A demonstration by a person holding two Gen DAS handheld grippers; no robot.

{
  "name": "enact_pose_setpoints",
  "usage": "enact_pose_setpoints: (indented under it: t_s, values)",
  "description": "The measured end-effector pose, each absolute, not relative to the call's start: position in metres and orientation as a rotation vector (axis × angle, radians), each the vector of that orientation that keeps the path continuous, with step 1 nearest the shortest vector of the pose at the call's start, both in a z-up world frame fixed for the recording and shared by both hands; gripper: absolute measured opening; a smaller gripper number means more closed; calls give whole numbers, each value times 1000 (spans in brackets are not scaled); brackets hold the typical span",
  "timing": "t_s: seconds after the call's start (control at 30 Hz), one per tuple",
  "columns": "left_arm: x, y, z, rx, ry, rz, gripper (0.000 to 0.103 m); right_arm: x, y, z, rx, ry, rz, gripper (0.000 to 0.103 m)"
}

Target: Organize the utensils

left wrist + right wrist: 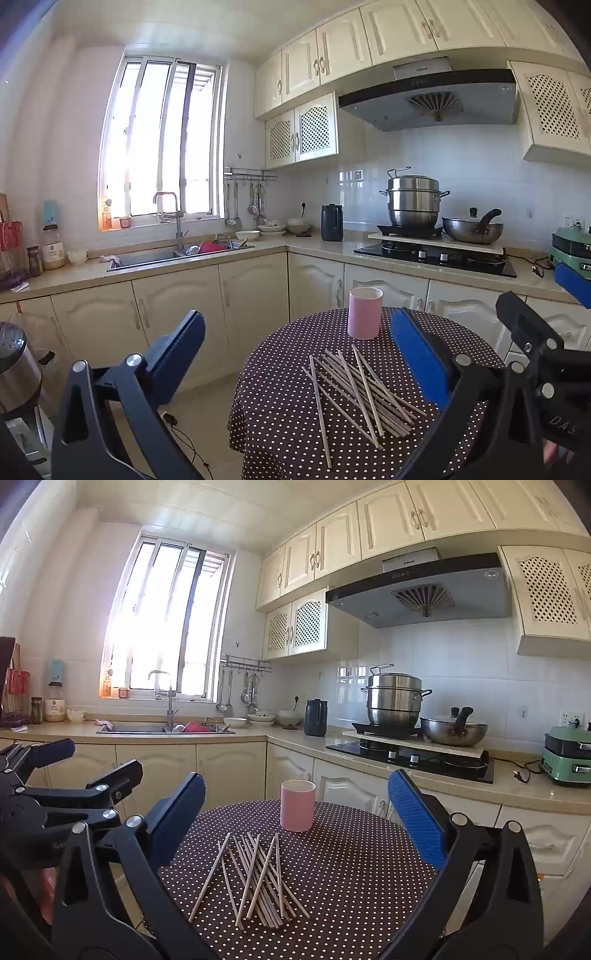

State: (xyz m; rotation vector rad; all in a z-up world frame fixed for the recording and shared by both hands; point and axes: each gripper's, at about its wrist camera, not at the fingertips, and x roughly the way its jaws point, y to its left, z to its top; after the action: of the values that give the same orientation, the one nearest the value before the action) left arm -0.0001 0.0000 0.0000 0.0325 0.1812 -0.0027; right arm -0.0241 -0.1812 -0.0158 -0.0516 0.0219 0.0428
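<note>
Small round table (pixel 280 398) w/ a brown polka-dot cloth sits low centre of both views. On it a loose heap of wooden chopsticks (pixel 354 391), crossed over each other, lying flat in the middle of the cloth. Behind them, toward the far edge of the table, a pink cup (pixel 365 313) stands upright, apart from the sticks.

Left gripper (pixel 297 332): blue-padded fingers (pixel 417 358) spread wide apart, nothing between them, held above the table's near side. In the left wrist view the chopsticks lie lower centre-right, betw. the two fingers in frame. Right gripper (pixel 295 797) likewise: fingers wide apart, empty, framing cup and sticks; in its view the chopsticks sit lower centre-left. Each gripper shows at the edge of the other's view: the right one at far right of the left view, the left one at mid left of the right view. Neither touches cup or sticks.

Bkgd: cream cabinets (pixel 229 771) along an L-shaped counter, sink (pixel 162 729) w/ tap under the bright window (pixel 162 627) at upper left, utensil rail beside it. Right half: range hood (pixel 421 594) over a gas hob (pixel 410 760) carrying a steel steamer pot (pixel 395 698) and a wok (pixel 452 731); dark kettle (pixel 315 717) near the corner, green appliance (pixel 565 757) at far right.
</note>
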Motion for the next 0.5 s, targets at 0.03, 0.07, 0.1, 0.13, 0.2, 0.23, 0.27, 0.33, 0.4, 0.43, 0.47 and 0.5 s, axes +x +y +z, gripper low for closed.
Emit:
enact_pose_setpoints:
  t_s: [0.03, 0.07, 0.1, 0.13, 0.2, 0.23, 0.27, 0.33, 0.4, 0.43, 0.47, 0.5]
  values:
    - [0, 0, 0, 33, 183, -2, 99, -24, -181, -16, -55, 16, 43, 97]
    - [0, 0, 0, 33, 184, -1, 99, -24, -181, -16, -56, 11, 42, 97]
    - [0, 0, 0, 32, 184, -3, 99, -24, -181, -16, -55, 12, 43, 97]
    - [0, 0, 0, 32, 184, -2, 99, -24, -181, -16, -55, 12, 43, 97]
    - [0, 0, 0, 34, 184, 0, 99, -24, -180, -16, -55, 12, 43, 97]
    - [0, 0, 0, 35, 184, 1, 99, -24, -180, -16, -56, 13, 44, 97]
    - [0, 0, 0, 36, 185, 2, 99, -25, -179, -16, -56, 13, 43, 97]
    - [-1, 0, 0, 40, 183, 3, 99, -21, -182, -18, -50, 18, 44, 97]
    - [2, 2, -5, 45, 181, 5, 99, -19, -181, -17, -47, 23, 46, 97]
    - [2, 2, -6, 47, 181, 6, 99, -18, -181, -18, -44, 24, 47, 97]
    - [2, 3, -6, 48, 180, 7, 99, -19, -182, -19, -42, 24, 49, 97]
    - [2, 2, -5, 50, 180, 8, 99, -18, -182, -19, -41, 25, 51, 97]
